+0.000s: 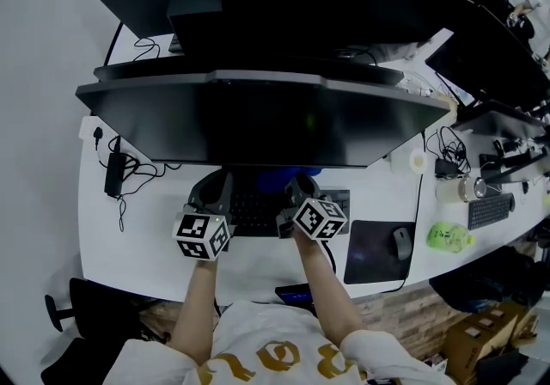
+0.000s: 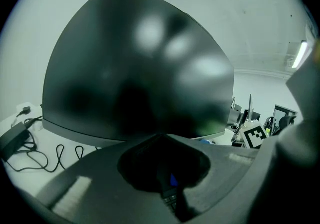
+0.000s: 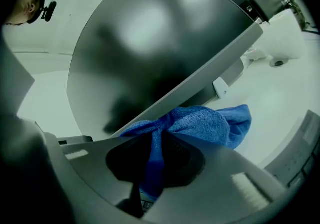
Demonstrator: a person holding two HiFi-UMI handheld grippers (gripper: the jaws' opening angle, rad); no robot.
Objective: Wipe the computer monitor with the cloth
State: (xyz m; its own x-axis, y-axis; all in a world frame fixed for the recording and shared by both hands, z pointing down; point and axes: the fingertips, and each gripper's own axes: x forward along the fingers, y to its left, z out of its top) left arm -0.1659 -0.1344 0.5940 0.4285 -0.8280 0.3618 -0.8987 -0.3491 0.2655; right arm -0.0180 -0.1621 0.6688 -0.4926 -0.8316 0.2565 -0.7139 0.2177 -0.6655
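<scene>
The wide dark computer monitor (image 1: 258, 117) stands across the white desk, its screen off. In the right gripper view its lower edge (image 3: 200, 85) slants just above a blue cloth (image 3: 205, 123). My right gripper (image 3: 157, 135) is shut on that cloth, which bunches out ahead of the jaws below the screen's bottom edge. From the head view the cloth (image 1: 279, 175) shows as a blue patch between my two grippers. My left gripper (image 1: 210, 194) hovers beside it over the keyboard, with the screen (image 2: 135, 68) right in front. Its jaws (image 2: 160, 138) meet, with nothing held.
A black keyboard (image 1: 258, 213) lies under both grippers. To the right are a mouse (image 1: 402, 243) on a dark pad, a green bottle (image 1: 449, 237) and a tape roll (image 1: 418, 161). A power adapter (image 1: 114, 173) with cables lies at the left. More monitors stand behind.
</scene>
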